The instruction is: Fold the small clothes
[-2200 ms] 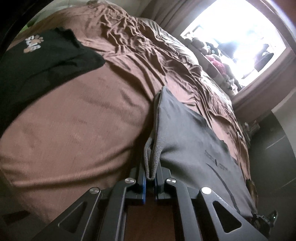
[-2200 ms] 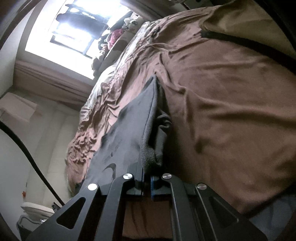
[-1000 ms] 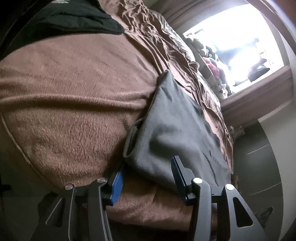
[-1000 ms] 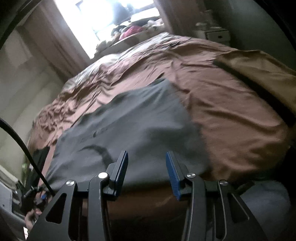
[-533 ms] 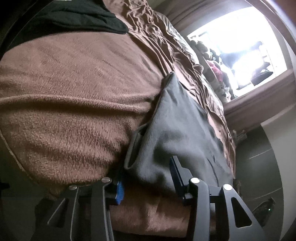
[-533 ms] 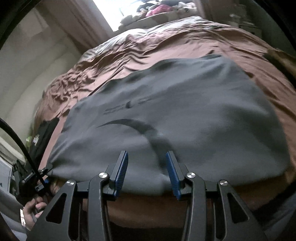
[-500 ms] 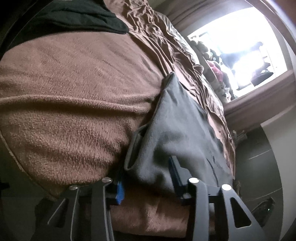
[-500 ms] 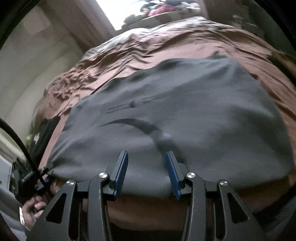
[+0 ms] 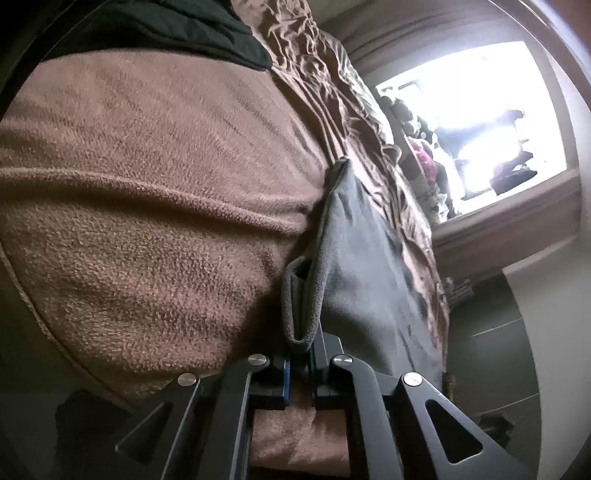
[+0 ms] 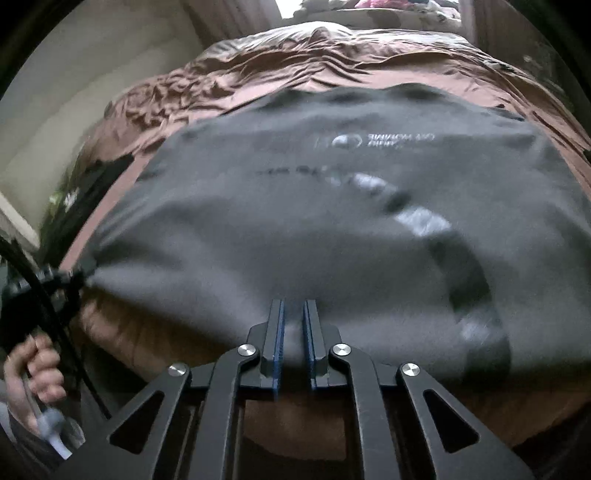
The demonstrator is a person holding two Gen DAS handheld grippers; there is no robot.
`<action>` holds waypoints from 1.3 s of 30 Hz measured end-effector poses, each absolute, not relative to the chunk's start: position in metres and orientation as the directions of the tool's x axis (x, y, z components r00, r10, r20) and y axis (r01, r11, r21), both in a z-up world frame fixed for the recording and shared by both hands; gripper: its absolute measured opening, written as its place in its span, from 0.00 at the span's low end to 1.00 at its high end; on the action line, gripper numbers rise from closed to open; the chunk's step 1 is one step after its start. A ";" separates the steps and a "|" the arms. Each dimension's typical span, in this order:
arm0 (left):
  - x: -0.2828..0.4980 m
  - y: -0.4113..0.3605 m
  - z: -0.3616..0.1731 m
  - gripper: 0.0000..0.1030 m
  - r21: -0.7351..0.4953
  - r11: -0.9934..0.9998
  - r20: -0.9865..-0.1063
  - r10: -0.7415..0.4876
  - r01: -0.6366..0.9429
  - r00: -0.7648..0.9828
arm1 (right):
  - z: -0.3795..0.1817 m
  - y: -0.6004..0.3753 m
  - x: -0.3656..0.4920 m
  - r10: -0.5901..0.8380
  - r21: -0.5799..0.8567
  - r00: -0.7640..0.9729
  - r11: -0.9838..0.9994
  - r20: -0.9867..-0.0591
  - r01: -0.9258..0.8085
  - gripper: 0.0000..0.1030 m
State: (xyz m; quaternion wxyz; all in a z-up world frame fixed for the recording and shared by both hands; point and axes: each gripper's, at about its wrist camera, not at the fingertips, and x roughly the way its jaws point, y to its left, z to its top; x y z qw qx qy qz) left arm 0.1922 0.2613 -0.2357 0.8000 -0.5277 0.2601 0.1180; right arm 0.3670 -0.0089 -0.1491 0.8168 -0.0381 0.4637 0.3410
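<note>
Two claws on one grey garment (image 10: 332, 221) spread across the brown bed (image 9: 147, 184), left claw (image 9: 300, 363) clamped on its folded corner, right claw (image 10: 293, 343) closing, near hem between its jaws

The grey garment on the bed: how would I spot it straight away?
Look at the bed's brown blanket. Near its close edge lies the grey garment, spread flat, with small pale lettering and a dark curved stripe. The black garment lies farther off; only the grey one is pinched by both the left gripper and right gripper.
</note>
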 end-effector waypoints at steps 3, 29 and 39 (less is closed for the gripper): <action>0.188 0.261 -0.240 0.06 -0.811 0.375 -0.515 -0.091 -0.450 0.852 | -0.144 -0.007 0.359 0.499 0.216 0.333 0.758 -0.800 -0.615 0.07; 0.188 0.254 -0.242 0.07 -0.822 0.293 -0.509 0.008 -0.488 0.861 | -0.128 0.016 0.394 0.467 0.179 0.277 0.719 -0.840 -0.671 0.07; 0.184 0.253 -0.245 0.07 -0.839 0.231 -0.502 0.017 -0.492 0.865 | -0.137 0.045 0.449 0.382 0.130 0.305 0.782 -0.872 -0.609 0.07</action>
